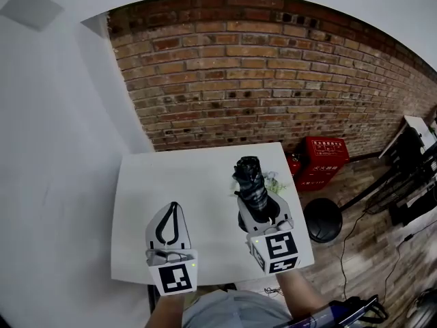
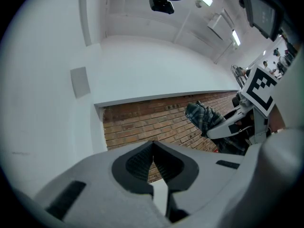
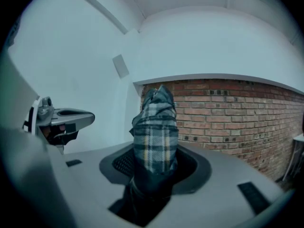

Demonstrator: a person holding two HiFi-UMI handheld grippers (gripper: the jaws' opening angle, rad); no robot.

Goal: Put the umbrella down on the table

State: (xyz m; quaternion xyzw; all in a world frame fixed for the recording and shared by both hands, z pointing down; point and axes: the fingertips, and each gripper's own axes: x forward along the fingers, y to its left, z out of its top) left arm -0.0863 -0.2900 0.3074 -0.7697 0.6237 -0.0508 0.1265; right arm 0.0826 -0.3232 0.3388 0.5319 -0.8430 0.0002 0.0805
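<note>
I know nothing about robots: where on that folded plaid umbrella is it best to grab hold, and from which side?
Probably around the rolled fabric body of the umbrella, crosswise, coming from its near end, as the right tool does now. The roll is narrow enough to sit between both jaws, its far end sticking out.

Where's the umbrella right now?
In the head view's right half, the umbrella is clamped in the right claw, over the white table near its right edge, facing the brick wall.
</note>
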